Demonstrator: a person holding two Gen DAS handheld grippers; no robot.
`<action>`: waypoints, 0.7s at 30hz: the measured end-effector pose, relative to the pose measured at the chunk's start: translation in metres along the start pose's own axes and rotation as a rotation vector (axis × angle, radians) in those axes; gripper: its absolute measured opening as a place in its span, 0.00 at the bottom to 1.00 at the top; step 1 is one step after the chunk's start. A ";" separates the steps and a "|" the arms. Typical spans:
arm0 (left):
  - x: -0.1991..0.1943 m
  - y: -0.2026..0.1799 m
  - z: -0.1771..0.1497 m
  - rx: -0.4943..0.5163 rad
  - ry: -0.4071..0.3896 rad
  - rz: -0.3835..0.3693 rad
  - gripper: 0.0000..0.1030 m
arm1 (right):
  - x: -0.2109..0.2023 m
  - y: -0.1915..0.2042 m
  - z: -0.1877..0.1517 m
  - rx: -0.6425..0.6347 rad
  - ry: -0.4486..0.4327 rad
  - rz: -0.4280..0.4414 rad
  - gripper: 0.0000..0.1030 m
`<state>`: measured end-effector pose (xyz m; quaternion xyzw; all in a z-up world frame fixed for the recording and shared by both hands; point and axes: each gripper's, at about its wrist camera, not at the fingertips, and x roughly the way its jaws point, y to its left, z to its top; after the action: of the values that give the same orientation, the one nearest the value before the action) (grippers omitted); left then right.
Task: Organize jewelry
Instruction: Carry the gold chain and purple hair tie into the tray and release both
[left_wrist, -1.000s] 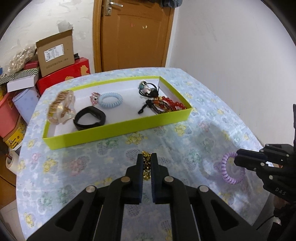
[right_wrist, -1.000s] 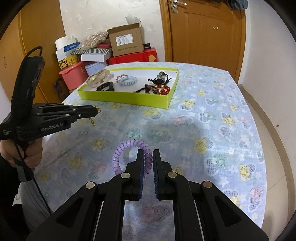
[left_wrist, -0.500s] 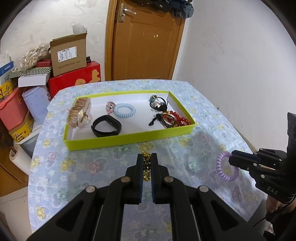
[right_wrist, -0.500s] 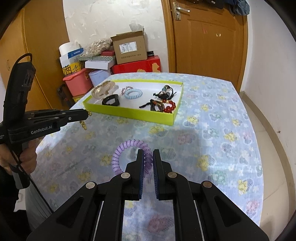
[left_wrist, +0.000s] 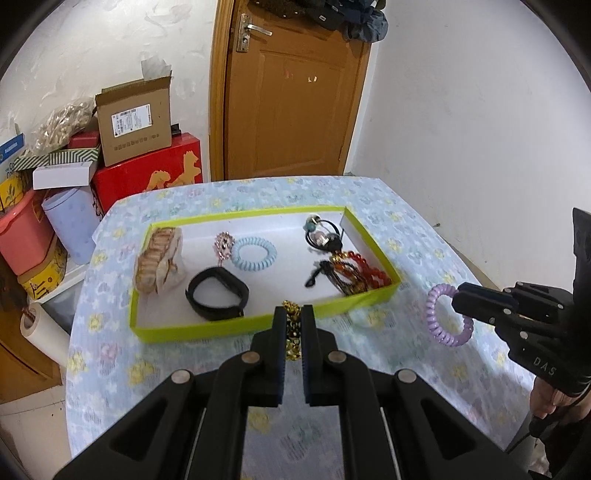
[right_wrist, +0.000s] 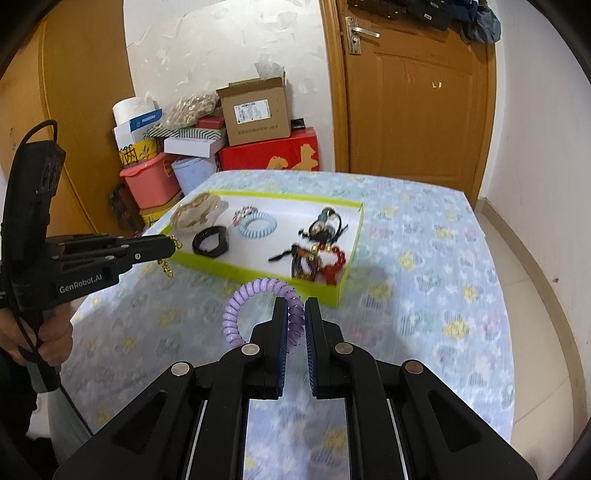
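Two hand-held grippers carry jewelry in the air near a lime-green tray.

Left wrist view: the left hand-held gripper (left_wrist: 293, 314) points at the tray (left_wrist: 207, 328), its fingers pinching a gold chain (left_wrist: 292, 332) that hangs between them. At right, the right hand-held gripper (left_wrist: 460, 295), marked "DAS", holds a purple coil bracelet (left_wrist: 443, 317) clear of the flowered worktop (left_wrist: 413, 236); its handle is cut off at the frame edge.
Right wrist view: the right hand-held gripper (right_wrist: 295, 308) clamps the purple coil bracelet (right_wrist: 258, 295) near the tray (right_wrist: 325, 291). The left hand-held gripper (right_wrist: 171, 247), labelled "GenRobot.AI", reaches in level, the gold chain (right_wrist: 166, 267) dangling. The box labels behind are unreadable.
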<state>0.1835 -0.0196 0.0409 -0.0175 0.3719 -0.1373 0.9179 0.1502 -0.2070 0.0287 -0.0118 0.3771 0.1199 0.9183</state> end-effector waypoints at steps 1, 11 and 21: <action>0.002 0.001 0.003 -0.001 -0.001 0.000 0.07 | 0.002 -0.001 0.003 0.002 -0.002 0.000 0.09; 0.030 0.007 0.029 0.004 -0.001 -0.005 0.07 | 0.034 -0.012 0.035 0.007 0.001 -0.003 0.09; 0.065 0.013 0.037 -0.008 0.033 -0.020 0.07 | 0.081 -0.022 0.050 0.022 0.053 -0.003 0.09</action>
<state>0.2567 -0.0272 0.0214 -0.0227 0.3872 -0.1453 0.9102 0.2451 -0.2053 0.0069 -0.0053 0.4027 0.1139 0.9082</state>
